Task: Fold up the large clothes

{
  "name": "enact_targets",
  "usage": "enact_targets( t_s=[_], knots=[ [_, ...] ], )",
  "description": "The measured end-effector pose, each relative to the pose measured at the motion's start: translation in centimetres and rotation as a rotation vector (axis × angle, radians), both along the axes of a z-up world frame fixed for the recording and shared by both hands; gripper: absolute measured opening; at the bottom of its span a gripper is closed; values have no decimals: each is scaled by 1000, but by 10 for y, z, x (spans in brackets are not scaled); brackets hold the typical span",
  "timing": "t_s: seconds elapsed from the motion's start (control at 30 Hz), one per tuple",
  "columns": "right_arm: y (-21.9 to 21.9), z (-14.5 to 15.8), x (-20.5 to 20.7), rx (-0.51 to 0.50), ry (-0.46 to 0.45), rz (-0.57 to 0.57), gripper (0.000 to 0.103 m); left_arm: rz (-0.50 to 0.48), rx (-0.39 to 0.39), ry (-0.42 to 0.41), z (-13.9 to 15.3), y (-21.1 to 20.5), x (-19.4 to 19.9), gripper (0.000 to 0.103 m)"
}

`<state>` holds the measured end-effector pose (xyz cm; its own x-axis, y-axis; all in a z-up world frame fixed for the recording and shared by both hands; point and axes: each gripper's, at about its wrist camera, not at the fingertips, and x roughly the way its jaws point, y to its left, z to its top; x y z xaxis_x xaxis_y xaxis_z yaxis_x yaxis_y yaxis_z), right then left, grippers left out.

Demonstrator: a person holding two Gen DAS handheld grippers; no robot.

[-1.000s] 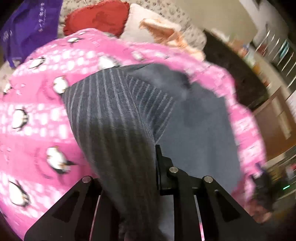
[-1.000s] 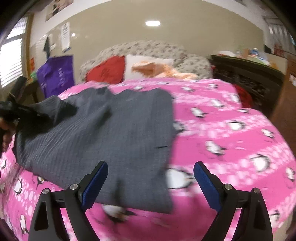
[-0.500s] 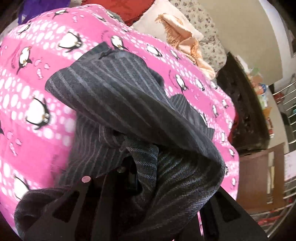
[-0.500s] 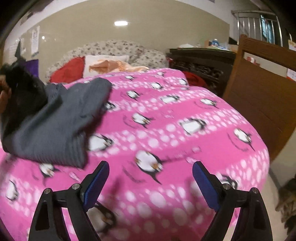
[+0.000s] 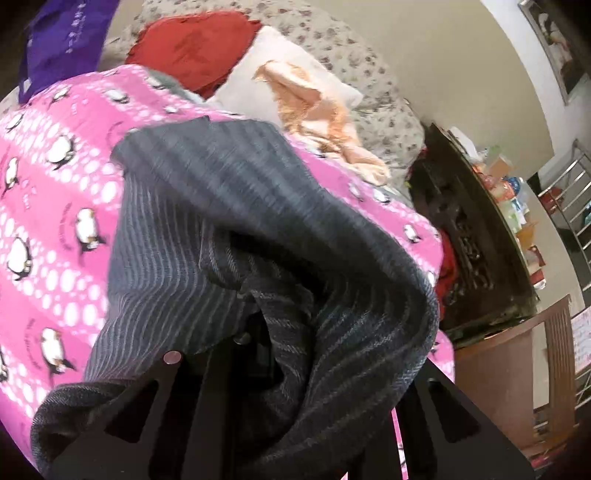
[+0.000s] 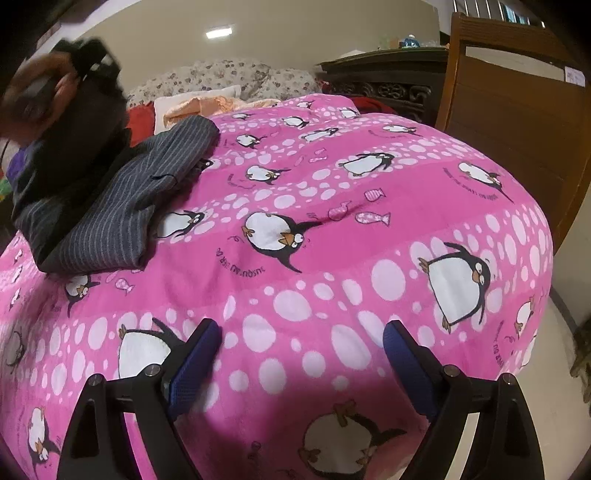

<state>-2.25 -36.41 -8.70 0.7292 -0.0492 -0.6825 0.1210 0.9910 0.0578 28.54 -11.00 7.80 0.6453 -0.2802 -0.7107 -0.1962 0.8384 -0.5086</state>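
A dark grey pinstriped garment (image 5: pixel 229 229) is bunched and draped over my left gripper (image 5: pixel 258 343), whose fingers are hidden under the cloth; it hangs from the gripper above the pink penguin bedspread (image 5: pixel 48 206). In the right wrist view the same garment (image 6: pixel 122 199) lies in a loose fold at the bed's left, with its near end lifted by the left hand and gripper (image 6: pixel 62 81). My right gripper (image 6: pixel 301 354) is open and empty, low over the bedspread (image 6: pixel 369 229) near the bed's front edge, well apart from the garment.
Red (image 5: pixel 192 44) and white (image 5: pixel 280 74) pillows with a peach cloth (image 5: pixel 325 122) lie at the bed's head. A dark carved cabinet (image 5: pixel 469 240) and a wooden footboard (image 6: pixel 509 122) stand at the right. A purple bag (image 5: pixel 62 33) hangs at far left.
The left gripper has raised the bunched garment and tilted up toward the pillows. The right gripper has drawn back to the right, leaving the garment folded at the bed's left.
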Motion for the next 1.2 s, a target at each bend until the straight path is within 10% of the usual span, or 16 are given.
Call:
enact_targets(
  t_s=[0.3,0.67,0.83,1.03,1.2],
  knots=[
    [2,5,-2,-20,33,5,89,-209,148,138,-81,-73,10,38],
    [10,34,-15,-109,-3,-27,89,-176,-263,-50,32,3,-30,56],
    [17,79,-5,-140,-98,-4,86,-139,-61,-182,45,64,-65,70],
    [45,153,42,11,-252,201,63,-184,153,-64,-53,101,-129,69],
    [111,188,111,44,-247,445,41,-143,125,-73,-91,111,-175,69]
  ],
)
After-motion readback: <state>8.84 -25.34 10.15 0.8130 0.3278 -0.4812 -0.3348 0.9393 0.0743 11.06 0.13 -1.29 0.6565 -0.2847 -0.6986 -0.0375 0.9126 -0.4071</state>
